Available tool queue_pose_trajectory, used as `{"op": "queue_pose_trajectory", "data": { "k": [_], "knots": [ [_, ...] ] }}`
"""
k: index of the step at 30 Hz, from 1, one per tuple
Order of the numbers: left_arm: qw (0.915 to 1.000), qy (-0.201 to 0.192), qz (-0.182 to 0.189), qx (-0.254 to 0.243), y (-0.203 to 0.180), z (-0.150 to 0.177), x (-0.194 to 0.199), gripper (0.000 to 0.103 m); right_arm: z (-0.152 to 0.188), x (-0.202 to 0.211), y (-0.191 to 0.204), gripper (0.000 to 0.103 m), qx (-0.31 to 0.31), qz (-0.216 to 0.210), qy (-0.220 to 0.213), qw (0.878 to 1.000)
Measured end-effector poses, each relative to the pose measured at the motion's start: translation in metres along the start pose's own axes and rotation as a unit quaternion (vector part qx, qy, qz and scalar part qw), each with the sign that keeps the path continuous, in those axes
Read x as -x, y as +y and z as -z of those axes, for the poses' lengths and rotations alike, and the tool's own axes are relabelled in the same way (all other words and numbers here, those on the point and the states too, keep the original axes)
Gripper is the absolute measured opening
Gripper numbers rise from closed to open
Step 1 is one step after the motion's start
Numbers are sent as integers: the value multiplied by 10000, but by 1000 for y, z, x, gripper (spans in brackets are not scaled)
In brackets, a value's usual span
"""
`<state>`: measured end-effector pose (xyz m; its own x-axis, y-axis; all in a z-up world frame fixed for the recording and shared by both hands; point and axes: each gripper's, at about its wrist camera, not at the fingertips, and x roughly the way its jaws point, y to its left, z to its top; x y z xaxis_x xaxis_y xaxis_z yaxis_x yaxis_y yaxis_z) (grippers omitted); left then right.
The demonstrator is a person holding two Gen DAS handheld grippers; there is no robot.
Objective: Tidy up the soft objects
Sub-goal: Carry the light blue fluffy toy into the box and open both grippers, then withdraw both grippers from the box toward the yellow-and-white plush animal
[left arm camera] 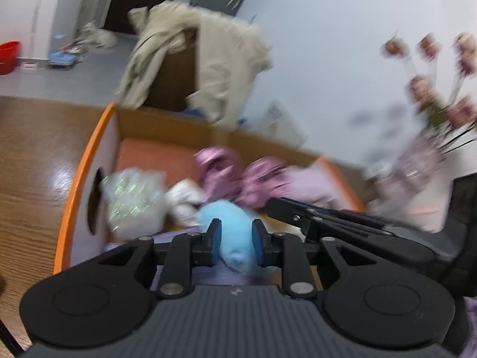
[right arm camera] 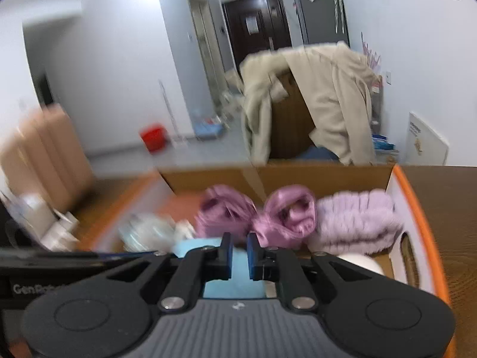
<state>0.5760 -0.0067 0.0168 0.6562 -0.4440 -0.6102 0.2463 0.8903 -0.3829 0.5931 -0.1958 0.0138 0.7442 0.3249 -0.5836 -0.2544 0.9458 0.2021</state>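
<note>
Already left tongs (left arm camera: 236, 240) pinching blue plush (left arm camera: 229, 220), above box (left arm camera: 89, 161) interior. Right tongs (right arm camera: 239, 252) narrow, seemingly empty, blue item beneath. Ahead in box: pink satin bows (right arm camera: 256, 211), lilac fluffy piece (right arm camera: 354, 220), shiny bag (left arm camera: 134, 197). Judgement: mostly sorted; blue plush not yet released.

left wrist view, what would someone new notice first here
The light blue plush toy clamped between the left gripper jaws, low at centre, over an orange-rimmed cardboard box. Behind it in the box lie two shiny pink satin bundles, and a beige coat hangs over a chair beyond.
</note>
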Motion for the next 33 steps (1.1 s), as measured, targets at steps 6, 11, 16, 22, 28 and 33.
{"op": "queue_pose_trajectory", "data": {
  "k": [6,11,16,22,28,33],
  "knots": [
    [9999,-31,16,-127,5,9,-5,21,16,-13,9,8,297,64,139,9994],
    [9991,-183,-96,-372,-9,7,20,22,6,15,16,10,460,137,-61,9988],
    [9965,-623,-139,-535,-30,2,86,22,-6,84,20,12,548,163,-447,9974],
    [9875,-1159,-282,-1032,-68,17,176,30,-3,188,30,12,746,240,-865,9932],
    [9795,-1574,-478,-1161,-96,60,254,44,26,290,41,26,919,252,-1199,9882],
    [9714,-1766,-605,-1467,-114,121,309,56,73,357,45,34,1103,339,-1325,9844]
  ]
}}
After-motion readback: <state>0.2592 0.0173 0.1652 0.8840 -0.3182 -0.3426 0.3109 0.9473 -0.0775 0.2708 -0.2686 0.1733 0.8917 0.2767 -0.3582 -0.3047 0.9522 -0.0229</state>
